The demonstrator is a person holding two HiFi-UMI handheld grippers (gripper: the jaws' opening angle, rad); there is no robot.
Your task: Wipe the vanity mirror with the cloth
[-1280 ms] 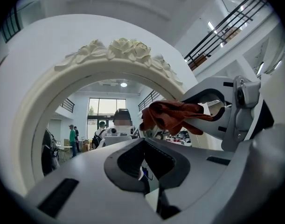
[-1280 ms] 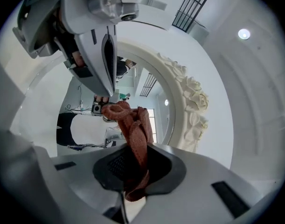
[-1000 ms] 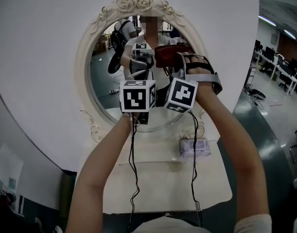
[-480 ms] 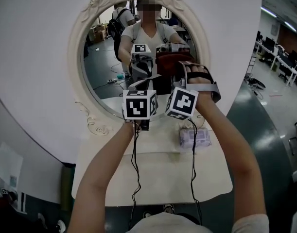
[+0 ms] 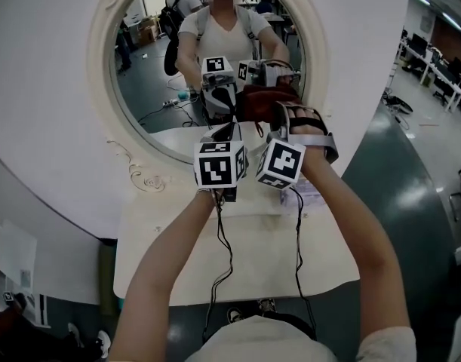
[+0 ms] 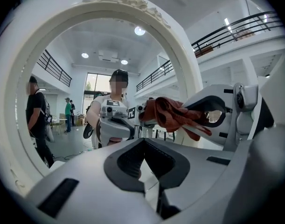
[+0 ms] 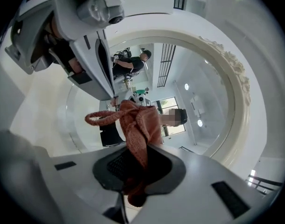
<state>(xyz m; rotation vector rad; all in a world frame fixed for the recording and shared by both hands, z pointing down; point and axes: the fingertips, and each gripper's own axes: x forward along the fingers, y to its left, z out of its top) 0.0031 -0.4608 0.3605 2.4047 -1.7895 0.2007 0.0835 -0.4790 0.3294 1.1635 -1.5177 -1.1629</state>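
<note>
Upper centre of head view: my right gripper [image 7: 133,168], jaws clamped on the rust-red cloth [image 7: 138,125], holds it up to the vanity mirror [image 5: 151,66]; my left gripper [image 6: 144,161] just beside, jaws together, empty.

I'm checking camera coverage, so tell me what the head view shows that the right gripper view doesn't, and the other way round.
Only the head view shows the cables trailing from the grippers and the packet on the table. Only the right gripper view shows the right gripper up close, its jaws shut on the cloth. Both show the mirror, the cloth and the left gripper.
</note>
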